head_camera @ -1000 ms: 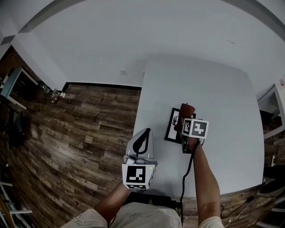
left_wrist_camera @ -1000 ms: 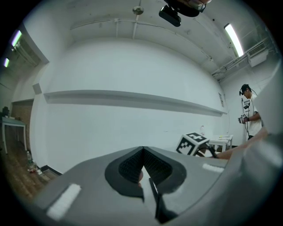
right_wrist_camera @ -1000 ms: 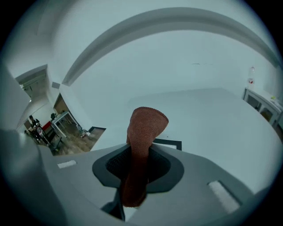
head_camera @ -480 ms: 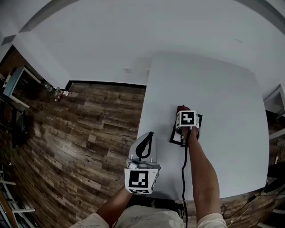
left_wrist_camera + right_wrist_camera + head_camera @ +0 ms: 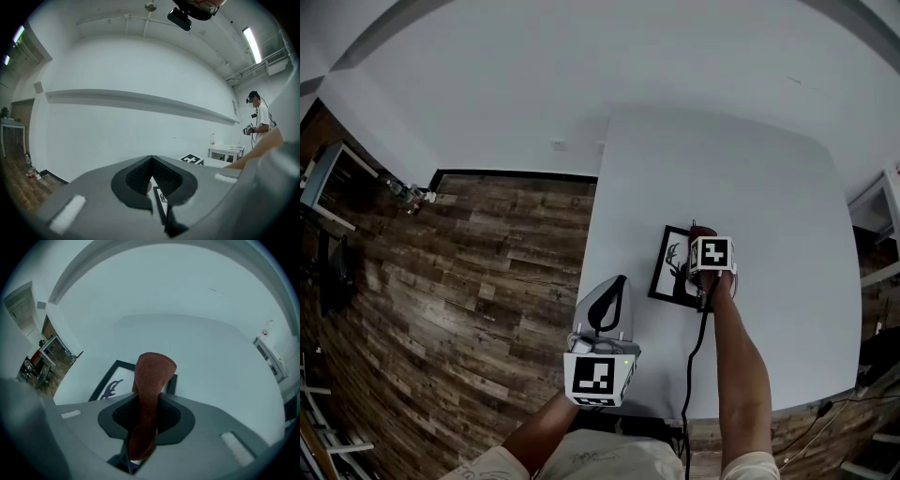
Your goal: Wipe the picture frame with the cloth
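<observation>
A black picture frame [image 5: 672, 265] with a dark animal silhouette lies flat on the white table [image 5: 769, 178]. My right gripper [image 5: 703, 240] is over the frame's right side, shut on a red-brown cloth [image 5: 701, 231]. In the right gripper view the cloth [image 5: 151, 385] sticks out between the jaws and hangs over the picture frame [image 5: 108, 386], hiding its middle. My left gripper [image 5: 618, 282] is held off the table's near left edge, shut and empty. In the left gripper view the left gripper [image 5: 151, 160] points at a white wall.
Wooden floor [image 5: 469, 281] lies left of the table's left edge. A black cable [image 5: 692, 366] trails from the right gripper along my arm. A small desk [image 5: 333, 187] stands far left. Another person [image 5: 258, 117] stands by a white table in the left gripper view.
My right gripper has carried the cloth rightward across the frame, uncovering the silhouette on its left part. The left gripper has stayed about where it was.
</observation>
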{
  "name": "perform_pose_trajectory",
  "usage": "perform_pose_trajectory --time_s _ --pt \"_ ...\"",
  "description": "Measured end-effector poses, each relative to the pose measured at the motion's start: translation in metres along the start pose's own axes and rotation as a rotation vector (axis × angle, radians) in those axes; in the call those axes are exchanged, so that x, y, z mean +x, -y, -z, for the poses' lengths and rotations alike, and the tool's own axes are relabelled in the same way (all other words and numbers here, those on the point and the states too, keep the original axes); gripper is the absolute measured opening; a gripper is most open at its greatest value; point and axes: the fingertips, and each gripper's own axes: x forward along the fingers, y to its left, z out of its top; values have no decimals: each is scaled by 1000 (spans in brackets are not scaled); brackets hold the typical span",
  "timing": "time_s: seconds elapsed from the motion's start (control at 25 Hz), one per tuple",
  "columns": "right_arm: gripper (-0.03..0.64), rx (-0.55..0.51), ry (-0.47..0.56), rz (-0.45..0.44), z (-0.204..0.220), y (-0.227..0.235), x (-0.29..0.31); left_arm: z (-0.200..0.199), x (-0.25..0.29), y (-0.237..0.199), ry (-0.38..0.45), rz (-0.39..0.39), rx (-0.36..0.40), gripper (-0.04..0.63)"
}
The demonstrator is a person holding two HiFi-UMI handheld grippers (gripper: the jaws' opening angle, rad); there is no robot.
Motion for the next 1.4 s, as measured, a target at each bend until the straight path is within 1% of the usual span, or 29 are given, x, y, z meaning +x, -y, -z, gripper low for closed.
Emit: perform_pose_trajectory --time_s 0.08,0.2,0.4,0.56,0.72,0.8,0.88,1.04,1.24,1.4 --pt "109 26 -8 19 5 17 -4 0 1 4 -1 10 -10 0" --pt "110 48 -15 29 11 32 -9 0 2 9 -1 18 -9 1" --pt "109 60 14 32 9 31 -15 -3 0 11 3 19 -5 1" --pt "109 55 59 -41 -2 -6 -25 -5 0 9 4 16 -6 2" --pt "109 29 70 -119 -6 -55 -28 -7 -1 9 6 13 -8 1" --pt "109 18 61 -141 -4 -73 -24 -7 -1 8 9 12 -7 1" --pt "109 4 44 -137 1 -81 -19 -8 -1 8 11 10 -7 1" --pt "109 -1 10 -112 14 -76 -8 -9 -1 4 9 8 -4 2" --pt "110 7 12 -96 20 -59 -7 -5 -1 1 4 10 -6 2" --pt "110 51 5 -74 24 -33 -10 -4 3 4 3 22 -8 2"
